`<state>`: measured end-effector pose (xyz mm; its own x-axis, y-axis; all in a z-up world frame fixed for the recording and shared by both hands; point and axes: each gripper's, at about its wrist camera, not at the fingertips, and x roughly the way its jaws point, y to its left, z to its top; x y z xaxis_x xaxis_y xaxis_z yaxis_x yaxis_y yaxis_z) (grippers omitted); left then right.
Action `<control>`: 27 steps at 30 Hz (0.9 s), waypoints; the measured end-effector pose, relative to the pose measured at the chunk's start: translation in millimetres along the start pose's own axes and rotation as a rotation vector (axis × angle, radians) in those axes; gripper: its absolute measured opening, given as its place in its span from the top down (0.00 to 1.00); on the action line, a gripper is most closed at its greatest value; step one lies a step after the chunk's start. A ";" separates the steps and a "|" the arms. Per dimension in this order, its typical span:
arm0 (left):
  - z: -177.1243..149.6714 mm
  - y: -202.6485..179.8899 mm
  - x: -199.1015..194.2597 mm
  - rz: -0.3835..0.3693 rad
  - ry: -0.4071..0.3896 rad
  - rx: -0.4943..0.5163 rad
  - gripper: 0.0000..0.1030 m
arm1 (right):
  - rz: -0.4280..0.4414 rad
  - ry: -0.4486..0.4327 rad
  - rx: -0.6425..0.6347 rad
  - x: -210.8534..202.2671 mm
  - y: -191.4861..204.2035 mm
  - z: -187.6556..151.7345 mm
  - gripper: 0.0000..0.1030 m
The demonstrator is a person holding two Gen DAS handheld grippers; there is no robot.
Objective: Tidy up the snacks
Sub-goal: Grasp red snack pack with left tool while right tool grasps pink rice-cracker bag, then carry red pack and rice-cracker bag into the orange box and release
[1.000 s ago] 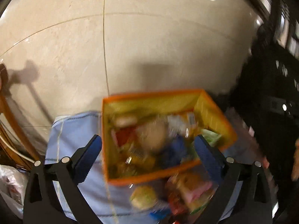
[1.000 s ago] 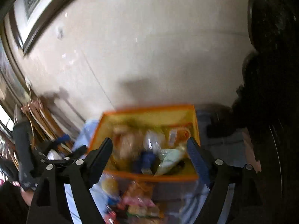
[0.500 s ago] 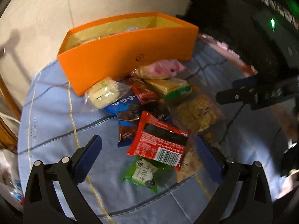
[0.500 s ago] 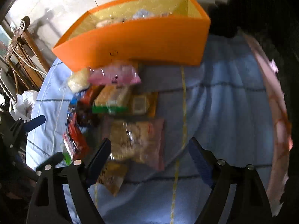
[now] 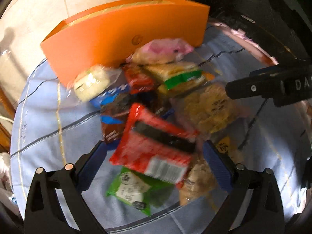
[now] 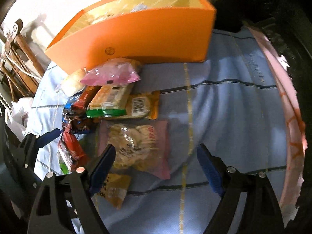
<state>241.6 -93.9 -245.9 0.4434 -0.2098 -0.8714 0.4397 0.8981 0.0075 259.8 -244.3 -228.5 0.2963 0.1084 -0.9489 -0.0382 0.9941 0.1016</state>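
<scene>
An orange box [image 5: 124,37] stands at the far side of a blue cloth [image 5: 48,128] and holds some snacks; it also shows in the right wrist view [image 6: 148,37]. A pile of snack packets lies in front of it. My left gripper [image 5: 155,161] is open, low over a red packet [image 5: 154,146] and a green packet [image 5: 134,193]. My right gripper [image 6: 156,163] is open above a clear bag of biscuits [image 6: 136,144], with its left finger at the bag's edge. A pink packet [image 6: 113,72] and a green-edged cracker pack [image 6: 109,101] lie nearer the box.
The round table's pink rim [image 6: 292,120] curves down the right. Wooden chairs [image 6: 17,58] and a white plastic bag [image 6: 17,115] are at the left. The other gripper [image 5: 273,85] reaches in from the right in the left wrist view. Pale floor tiles lie beyond the box.
Both grippers have dropped from high above the box to low over the snack pile, and have kept closing in on it. Both stay open.
</scene>
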 end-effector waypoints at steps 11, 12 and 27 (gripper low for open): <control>-27.8 28.7 1.3 0.016 0.042 -0.035 0.67 | -0.179 0.064 -0.243 50.6 68.5 -4.8 0.10; -28.9 30.0 0.8 0.013 0.042 -0.041 0.67 | -0.189 0.064 -0.252 51.0 68.7 -5.5 0.17; -36.7 41.9 -6.2 0.018 0.057 -0.085 0.65 | -0.043 0.076 -0.001 52.4 5.3 -5.5 0.03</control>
<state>228.6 -40.8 -258.1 0.4045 -0.1730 -0.8980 0.3626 0.9318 -0.0162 269.9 -233.4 -279.4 0.2245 0.0650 -0.9723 -0.0277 0.9978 0.0604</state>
